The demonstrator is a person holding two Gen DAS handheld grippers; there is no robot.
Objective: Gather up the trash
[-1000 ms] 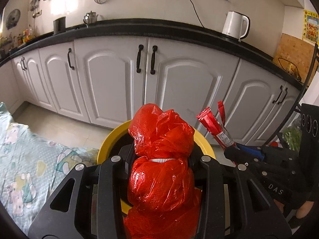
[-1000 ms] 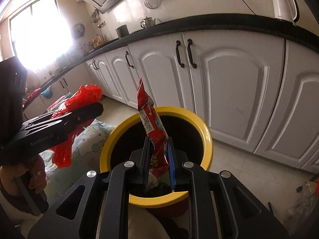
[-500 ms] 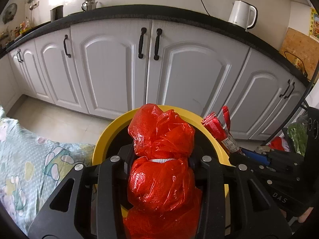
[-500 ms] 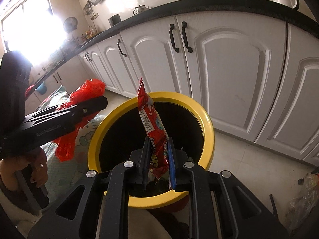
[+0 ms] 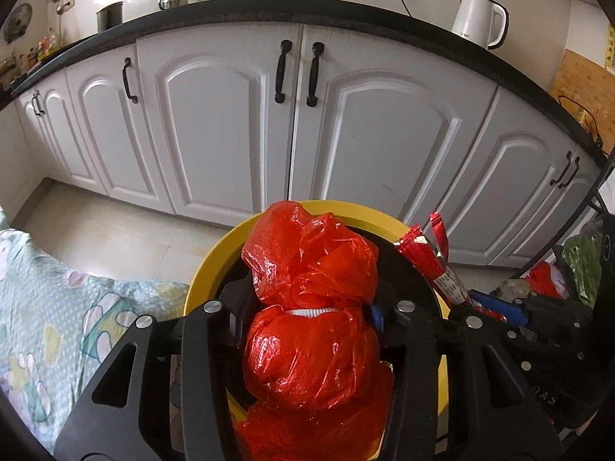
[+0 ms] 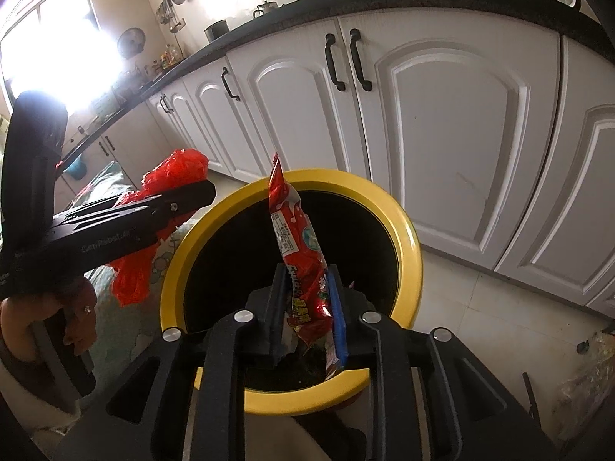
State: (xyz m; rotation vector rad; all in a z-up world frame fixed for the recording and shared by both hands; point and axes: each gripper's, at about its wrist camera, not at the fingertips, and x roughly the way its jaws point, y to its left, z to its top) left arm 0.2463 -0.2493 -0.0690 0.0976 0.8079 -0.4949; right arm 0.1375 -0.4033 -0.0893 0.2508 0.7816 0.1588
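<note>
My left gripper (image 5: 307, 303) is shut on a crumpled red plastic bag (image 5: 311, 299), held over the near-left rim of a yellow-rimmed black trash bin (image 5: 215, 265). My right gripper (image 6: 305, 288) is shut on a red snack wrapper (image 6: 296, 238) that stands upright above the bin's opening (image 6: 407, 238). The wrapper (image 5: 426, 257) and the right gripper also show at the right of the left wrist view. The left gripper and the red bag (image 6: 169, 176) show at the left of the right wrist view.
White kitchen cabinets (image 5: 215, 123) with black handles run behind the bin under a black countertop with a white kettle (image 5: 476, 19). A patterned cloth (image 5: 50, 307) lies left of the bin. A wire rack with bags (image 5: 576, 269) stands at the right.
Both grippers have moved closer to the bin and lower over it, each still holding its piece of trash. The bin fills more of both views.
</note>
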